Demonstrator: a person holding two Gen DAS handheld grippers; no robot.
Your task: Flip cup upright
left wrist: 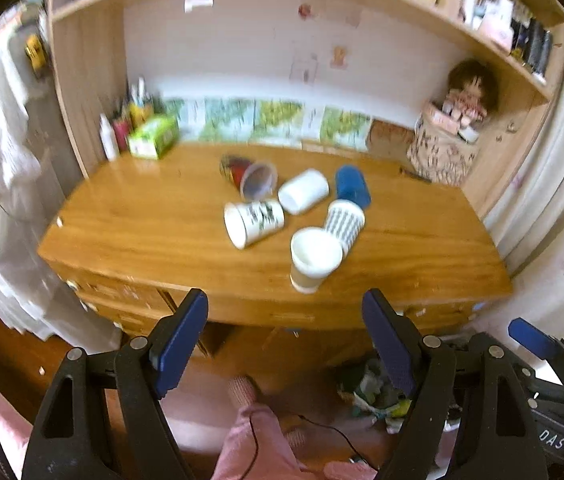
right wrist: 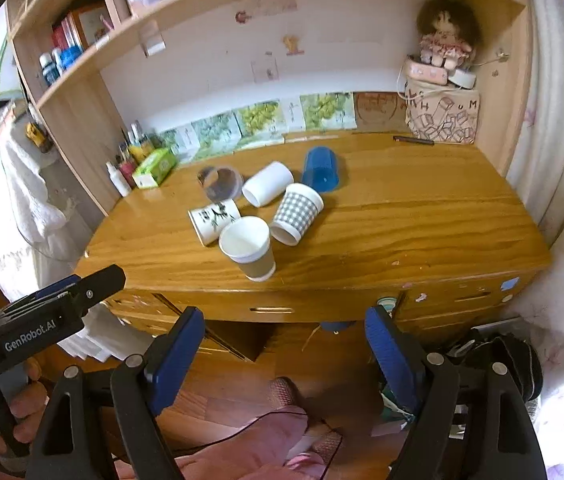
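Note:
Several cups lie in a cluster on the wooden desk (left wrist: 154,216) (right wrist: 421,216). A brown paper cup (left wrist: 313,258) (right wrist: 248,248) stands upright nearest me. On their sides lie a checked cup (left wrist: 343,220) (right wrist: 297,214), a white cup with dark leaf print (left wrist: 254,222) (right wrist: 214,220), a plain white cup (left wrist: 303,191) (right wrist: 268,183) and a clear cup (left wrist: 258,180) (right wrist: 220,183). A blue cup (left wrist: 351,185) (right wrist: 320,170) sits behind them. My left gripper (left wrist: 285,308) and right gripper (right wrist: 283,326) are open, empty and short of the desk's front edge.
A green tissue box (left wrist: 154,136) (right wrist: 154,168) and bottles (left wrist: 109,138) stand at the back left. A printed paper bag (left wrist: 439,152) (right wrist: 441,116) with a doll (right wrist: 445,32) stands at the back right. A pencil (right wrist: 413,140) lies near it. Shelves hang above. Drawers sit below the desk's front edge.

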